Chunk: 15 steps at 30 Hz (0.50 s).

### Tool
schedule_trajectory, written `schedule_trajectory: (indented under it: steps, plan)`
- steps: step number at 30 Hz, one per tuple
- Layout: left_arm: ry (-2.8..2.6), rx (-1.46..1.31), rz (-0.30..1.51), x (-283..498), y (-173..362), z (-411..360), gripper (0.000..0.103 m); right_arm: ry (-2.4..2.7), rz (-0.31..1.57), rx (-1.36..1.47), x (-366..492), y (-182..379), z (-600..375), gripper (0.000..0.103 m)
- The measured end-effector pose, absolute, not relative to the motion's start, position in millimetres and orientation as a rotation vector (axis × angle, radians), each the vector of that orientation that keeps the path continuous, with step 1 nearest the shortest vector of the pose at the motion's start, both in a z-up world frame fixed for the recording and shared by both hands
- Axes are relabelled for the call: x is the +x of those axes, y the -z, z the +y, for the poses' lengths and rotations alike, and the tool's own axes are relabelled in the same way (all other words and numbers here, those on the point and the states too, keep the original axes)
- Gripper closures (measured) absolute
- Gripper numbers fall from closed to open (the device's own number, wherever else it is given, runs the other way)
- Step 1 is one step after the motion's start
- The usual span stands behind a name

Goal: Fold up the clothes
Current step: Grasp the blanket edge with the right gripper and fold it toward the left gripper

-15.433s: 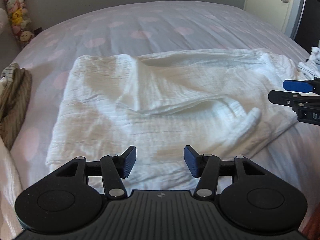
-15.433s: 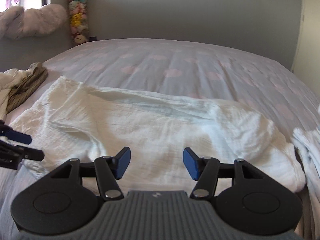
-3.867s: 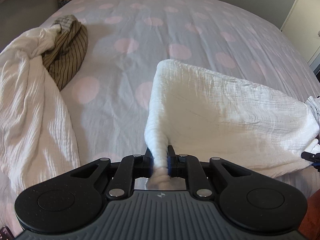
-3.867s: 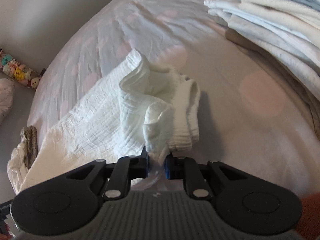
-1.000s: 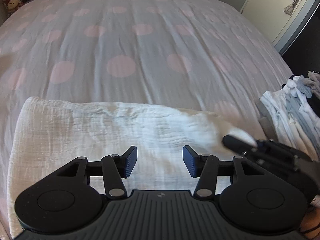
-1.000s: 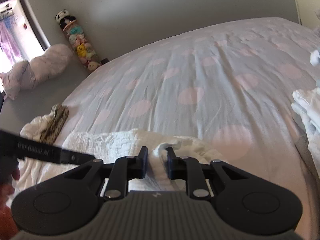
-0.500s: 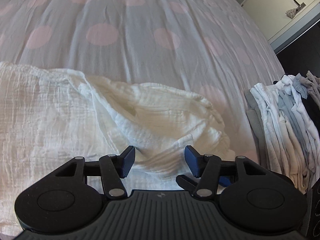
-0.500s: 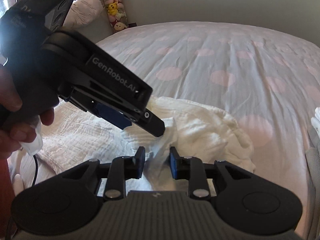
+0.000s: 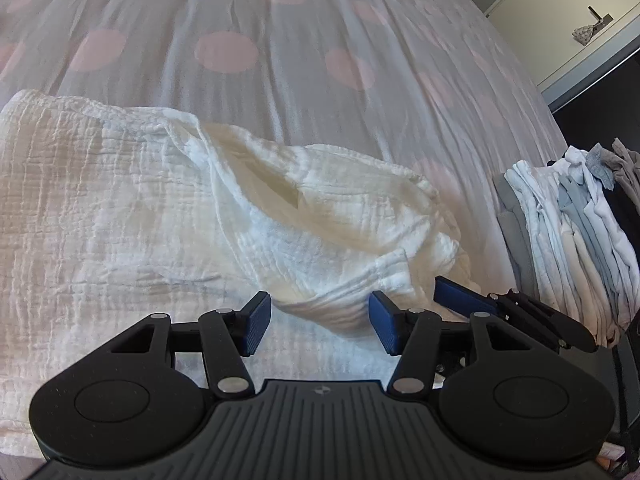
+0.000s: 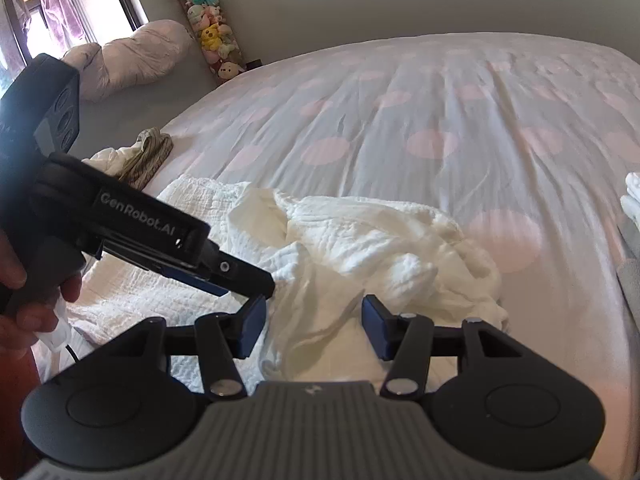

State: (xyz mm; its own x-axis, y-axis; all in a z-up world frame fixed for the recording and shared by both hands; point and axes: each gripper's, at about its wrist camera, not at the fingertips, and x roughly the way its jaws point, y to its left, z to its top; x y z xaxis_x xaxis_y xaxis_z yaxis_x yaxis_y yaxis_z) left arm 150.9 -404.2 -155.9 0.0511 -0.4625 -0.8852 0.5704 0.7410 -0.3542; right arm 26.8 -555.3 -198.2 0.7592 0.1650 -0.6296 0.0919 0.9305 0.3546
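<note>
I had the white muslin garment lying on the bed, its bunched end at two o'clock; my left gripper stood open, my right gripper was opening, empty; next, I judged, smoothing that bunch.

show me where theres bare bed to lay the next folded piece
Free: the dotted bedspread beyond the white muslin garment, up to the wall, and a narrow strip between the garment and the folded stack. Crowded: the near edge, where both open grippers, left and right, hover over it.
</note>
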Motion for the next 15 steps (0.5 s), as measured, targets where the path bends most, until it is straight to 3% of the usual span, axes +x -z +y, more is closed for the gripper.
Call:
schedule_trajectory:
  steps: [4, 9, 12, 14, 15]
  plan:
    - [0.777, 0.089, 1.313, 151.5, 159.0, -397.8, 0.051, -0.053, 0.718, 0.474, 32.3, 206.6, -567.3, 0.047]
    - [0.783, 0.076, 1.293, 150.7, 151.4, -393.7, 0.051, -0.111, 0.643, 0.422, 30.0, 195.4, -556.8, 0.06]
    - [0.785, 0.074, 1.275, 151.2, 144.1, -391.2, 0.051, -0.146, 0.608, 0.367, 27.3, 186.9, -547.4, 0.07]
    - [0.778, 0.07, 1.268, 152.3, 140.3, -388.4, 0.051, -0.166, 0.602, 0.336, 26.2, 183.0, -542.2, 0.089]
    - [0.775, 0.067, 1.266, 152.4, 138.6, -386.9, 0.051, -0.166, 0.599, 0.324, 24.9, 181.4, -540.2, 0.09]
